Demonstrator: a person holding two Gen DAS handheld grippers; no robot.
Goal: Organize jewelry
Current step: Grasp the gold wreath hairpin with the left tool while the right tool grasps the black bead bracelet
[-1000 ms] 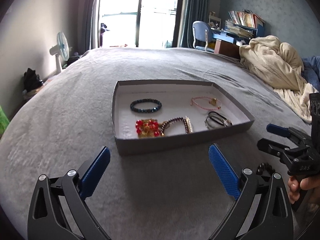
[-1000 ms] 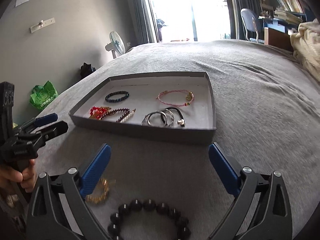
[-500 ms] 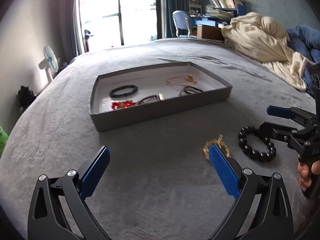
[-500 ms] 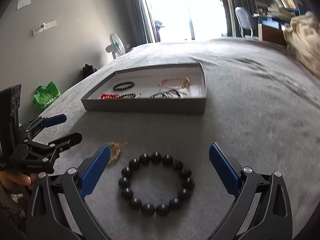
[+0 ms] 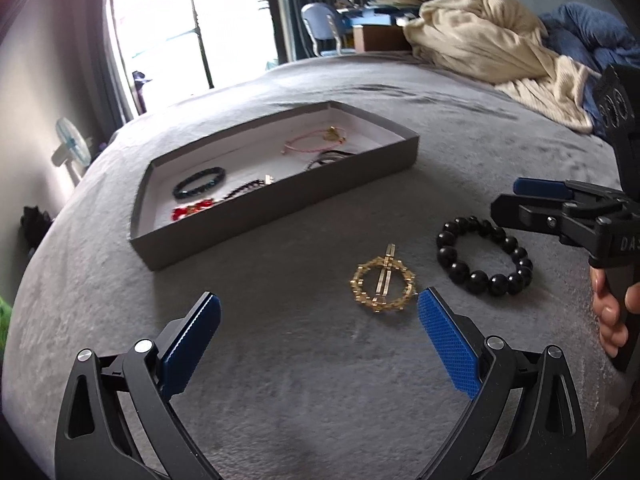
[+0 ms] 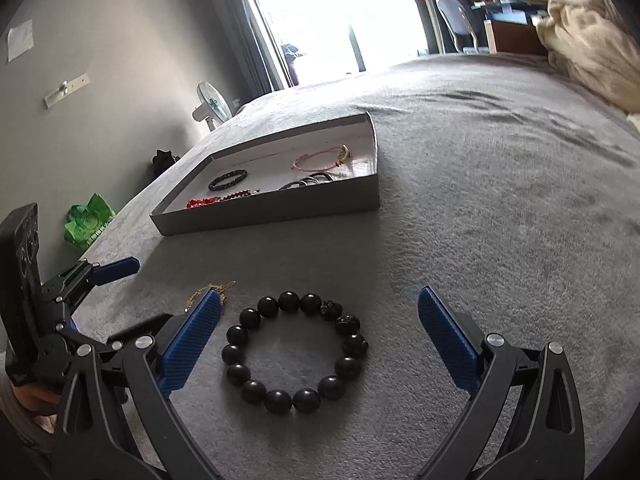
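Two pieces lie loose on the grey bed [image 6: 500,220], outside the tray: a black bead bracelet [image 6: 294,350] and, just beside it on its left, a gold bracelet [image 5: 383,283] with a bar clasp across its ring; neither is touched by anything. The right gripper [image 6: 319,332] hangs over the black bead bracelet with its blue fingers spread wide, the ring of beads lying between them and nothing pinched; the left gripper [image 5: 318,338] is likewise spread and empty, its right finger tip just beside the gold bracelet, which sits a little off to that side rather than squarely between the fingers. Further off stands the shallow grey tray [image 5: 280,208], well apart from both loose pieces; inside it lie a dark bead bracelet [image 5: 199,182], a red bead piece [image 5: 192,210] touching a dark beaded strand, a pink cord bracelet [image 5: 312,142] and some dark and silver bangles [image 6: 310,180] partly hidden by the tray wall. Judged from this, most of the sorting is done; two pieces are left to pick up and carry to the tray, and the black one looks the better lined up for a grasp. Beyond the tray are a cream blanket [image 5: 492,40], a fan and a bright window.
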